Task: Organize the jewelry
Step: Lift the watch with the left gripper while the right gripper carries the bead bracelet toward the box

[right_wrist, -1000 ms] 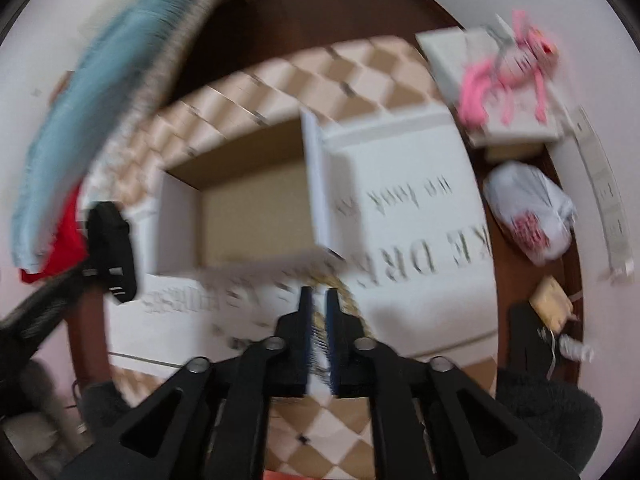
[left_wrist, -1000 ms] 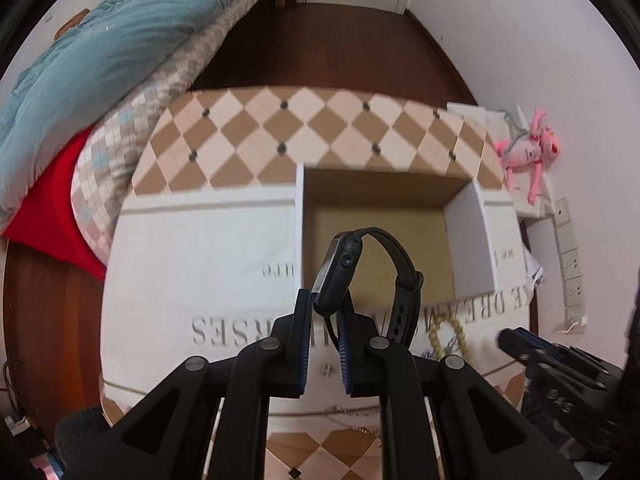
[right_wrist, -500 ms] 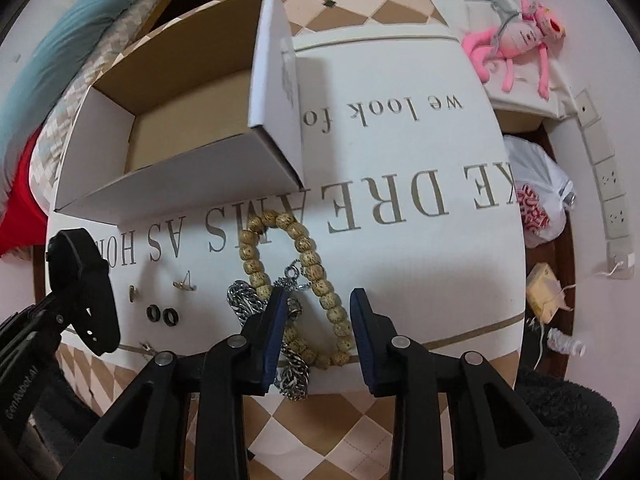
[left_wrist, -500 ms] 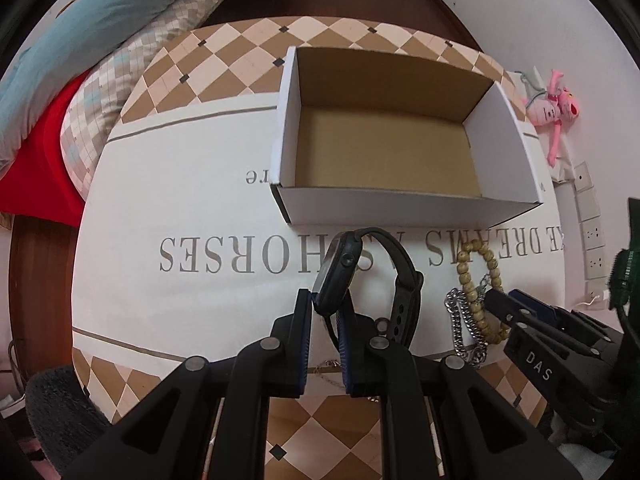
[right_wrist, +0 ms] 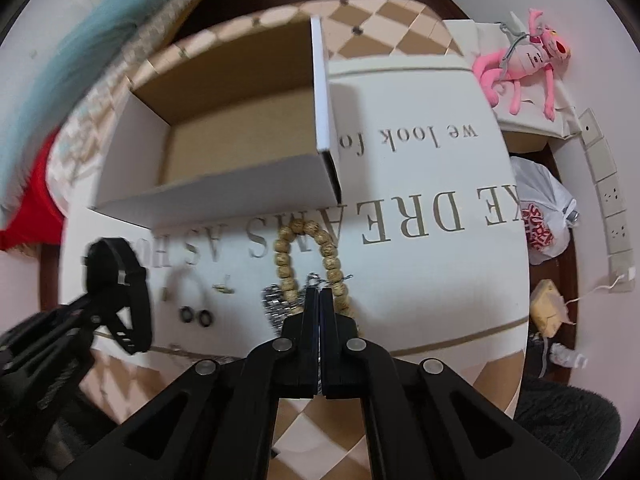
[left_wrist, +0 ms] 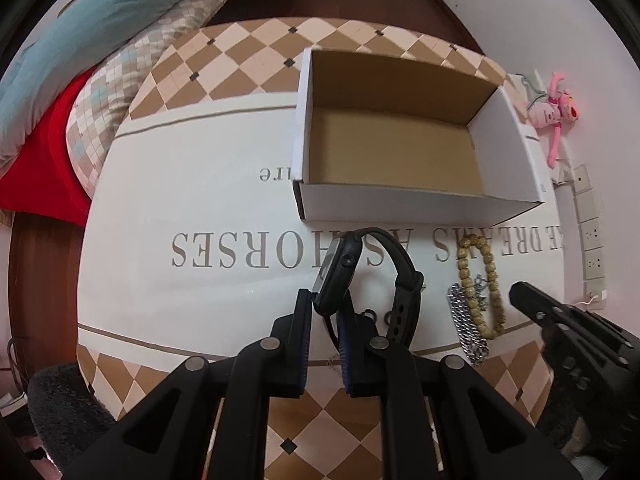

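Left tool (left_wrist: 325, 312) clamps black watch (left_wrist: 340, 270) by its case, above the surface's near edge. Right tool (right_wrist: 320, 300) is pinched shut over the bead bracelet (right_wrist: 308, 260); whether it grips a strand, can't tell. Carry watch forward, clear the near wall of empty box (left_wrist: 420, 204), release low inside.

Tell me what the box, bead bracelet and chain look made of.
The box looks like cardboard: matte white outside, raw brown inside, with thin folded walls. The bead bracelet appears to be wood or seed: tan, speckled, dull round beads. The chain seems to be metal: silvery, shiny curb links.
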The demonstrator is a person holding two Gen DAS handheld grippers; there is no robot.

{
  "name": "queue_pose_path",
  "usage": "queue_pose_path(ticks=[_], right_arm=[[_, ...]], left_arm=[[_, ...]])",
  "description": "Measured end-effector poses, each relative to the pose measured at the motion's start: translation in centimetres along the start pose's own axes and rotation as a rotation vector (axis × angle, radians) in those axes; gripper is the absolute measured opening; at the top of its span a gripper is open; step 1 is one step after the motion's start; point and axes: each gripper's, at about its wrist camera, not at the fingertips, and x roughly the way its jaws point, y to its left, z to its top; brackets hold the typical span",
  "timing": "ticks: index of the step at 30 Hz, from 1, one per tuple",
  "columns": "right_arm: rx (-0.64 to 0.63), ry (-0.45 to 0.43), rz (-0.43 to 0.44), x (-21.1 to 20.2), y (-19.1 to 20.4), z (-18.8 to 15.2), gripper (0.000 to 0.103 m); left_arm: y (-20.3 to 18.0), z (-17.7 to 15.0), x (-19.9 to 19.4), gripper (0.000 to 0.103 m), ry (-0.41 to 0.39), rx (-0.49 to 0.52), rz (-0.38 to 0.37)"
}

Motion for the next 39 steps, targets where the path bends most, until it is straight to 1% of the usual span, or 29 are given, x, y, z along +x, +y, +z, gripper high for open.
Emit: queue_pose_path(ticks=[5, 10, 13, 16, 17, 19, 21, 23, 25, 30, 31, 32, 33, 34, 37, 39], right_arm=[[0.013, -0.086, 0.071, -5.2, 0.2, 0.1, 0.0], [0.018, -0.171, 0.159, -10.3, 1.1, 2.4, 0.0], [0.006, -0.202, 0.195, -12.0, 2.0, 4.4, 0.0], [-0.017, -0.213, 0.187, -12.4, 2.6, 6.0, 0.0], [-0.019, -0.206, 0.184, -12.0, 2.7, 6.5, 0.0], [-0.006, -0.14, 0.2, -10.5, 2.3, 7.1, 0.0], [0.024, -0.086, 0.178, -8.7, 1.5, 6.8, 0.001], [0.03, -0.034, 0.135, -6.5, 0.8, 5.9, 0.002], [0.024, 0.002, 0.103, -4.6, 0.3, 4.8, 0.009], [0.008, 0.093, 0.02, 0.2, -1.2, 2.1, 0.012], [-0.006, 0.11, 0.004, 1.1, -1.3, 1.7, 0.017], [-0.013, 0.121, -0.008, 1.7, -1.4, 1.5, 0.022], [-0.017, 0.132, -0.006, 2.2, -1.5, 1.1, 0.03], [-0.02, 0.141, -0.01, 2.8, -1.6, 0.8, 0.035], [-0.033, 0.155, -0.037, 3.8, -1.8, 0.2, 0.035], [-0.036, 0.151, -0.028, 4.0, -1.9, -0.1, 0.035]], left_arm=[[-0.1, 0.6, -2.8, 0.009, -0.045, 0.01, -0.03], [-0.3, 2.7, -6.2, 0.009, -0.103, 0.007, -0.085], [-0.2, 4.8, -7.3, 0.009, -0.134, 0.006, -0.09], [-0.1, 6.9, -7.9, 0.009, -0.161, 0.011, -0.073], [0.0, 7.3, -8.0, 0.009, -0.17, 0.015, -0.063], [0.2, 7.4, -8.0, 0.009, -0.178, 0.016, -0.045], [0.2, 6.7, -7.3, 0.009, -0.168, 0.014, -0.036], [0.1, 5.7, -6.1, 0.01, -0.141, 0.0, -0.041], [-0.2, 4.0, -4.2, 0.01, -0.094, -0.011, -0.044], [-1.5, 0.6, 0.5, 0.01, 0.017, -0.003, -0.051], [-1.7, 0.1, 1.4, 0.01, 0.037, 0.001, -0.049], [-1.9, -0.1, 2.1, 0.01, 0.055, 0.005, -0.045], [-2.1, -0.4, 2.7, 0.01, 0.068, 0.006, -0.045], [-2.2, -0.6, 3.2, 0.01, 0.078, 0.008, -0.043], [-2.4, -1.0, 4.3, 0.009, 0.098, 0.018, -0.034], [-2.5, -1.2, 4.7, 0.009, 0.104, 0.022, -0.026]])
